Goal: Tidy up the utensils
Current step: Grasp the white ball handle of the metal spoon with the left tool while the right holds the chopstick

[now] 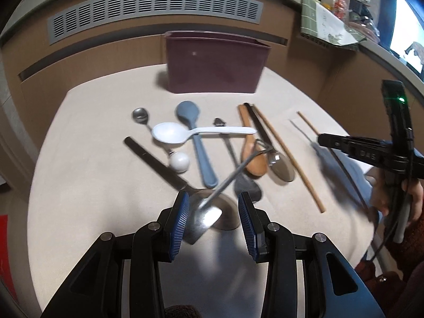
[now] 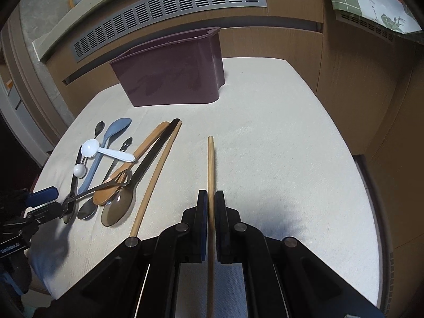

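Two claws working over the counter (image 2: 278,132): right claw (image 2: 211,198) pinching one bamboo chopstick (image 2: 210,164), left claw (image 1: 213,212) spreading wide around a metal spatula (image 1: 205,216) beside the scattered utensils (image 1: 201,143).

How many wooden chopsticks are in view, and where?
2. One chopstick is clamped between the right tool's pads, pointing toward the maroon bin. The other chopstick lies on the cloth beside the spoon pile. None seems hidden.
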`<action>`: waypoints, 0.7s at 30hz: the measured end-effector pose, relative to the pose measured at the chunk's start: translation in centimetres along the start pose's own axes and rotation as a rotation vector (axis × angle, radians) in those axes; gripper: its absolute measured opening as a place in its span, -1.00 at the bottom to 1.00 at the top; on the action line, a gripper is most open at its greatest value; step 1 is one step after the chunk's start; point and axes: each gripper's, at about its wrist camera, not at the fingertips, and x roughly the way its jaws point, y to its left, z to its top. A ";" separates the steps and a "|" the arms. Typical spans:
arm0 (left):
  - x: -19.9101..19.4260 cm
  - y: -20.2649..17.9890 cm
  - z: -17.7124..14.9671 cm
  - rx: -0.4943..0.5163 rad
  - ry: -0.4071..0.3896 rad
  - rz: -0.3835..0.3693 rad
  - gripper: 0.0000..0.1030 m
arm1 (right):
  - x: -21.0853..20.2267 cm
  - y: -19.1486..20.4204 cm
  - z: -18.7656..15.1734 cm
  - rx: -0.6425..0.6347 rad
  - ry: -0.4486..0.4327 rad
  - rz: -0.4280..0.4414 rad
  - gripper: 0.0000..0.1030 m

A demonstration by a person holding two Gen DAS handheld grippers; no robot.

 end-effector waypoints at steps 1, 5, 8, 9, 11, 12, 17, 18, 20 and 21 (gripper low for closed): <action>0.0 0.3 -0.1 -0.008 -0.002 0.010 -0.22 | 0.0 -0.1 -0.1 0.002 0.003 0.001 -0.92; -0.1 1.8 0.0 -0.062 -0.016 0.038 -0.22 | 0.2 -0.4 -0.4 0.009 0.017 -0.004 -0.92; 0.2 3.1 1.5 -0.151 -0.038 0.017 -0.22 | 0.2 -0.4 -0.4 0.016 0.019 0.001 -0.92; 0.3 3.3 2.1 -0.180 -0.049 0.011 -0.22 | 0.2 -0.3 -0.4 0.017 0.017 0.006 -0.92; 0.6 3.4 3.0 -0.205 -0.071 0.005 -0.22 | 0.1 -0.2 -0.4 0.015 0.014 0.008 -0.92; 0.9 3.3 3.4 -0.202 -0.074 0.014 -0.22 | 0.0 -0.1 -0.4 0.008 0.012 0.002 -0.92; 2.5 1.7 3.4 -0.121 -0.063 0.128 -0.22 | -0.2 -0.1 -0.5 -0.011 0.009 -0.012 -0.92; 2.8 1.4 3.3 -0.102 -0.066 0.174 -0.22 | -0.1 -0.1 -0.5 -0.008 0.012 -0.009 -0.92; 3.5 1.1 3.2 -0.081 -0.071 0.263 -0.23 | 0.1 -0.1 -0.5 -0.004 0.015 -0.006 -0.92; 3.9 1.1 3.2 -0.081 -0.072 0.281 -0.23 | 0.1 -0.1 -0.5 -0.003 0.015 -0.002 -0.92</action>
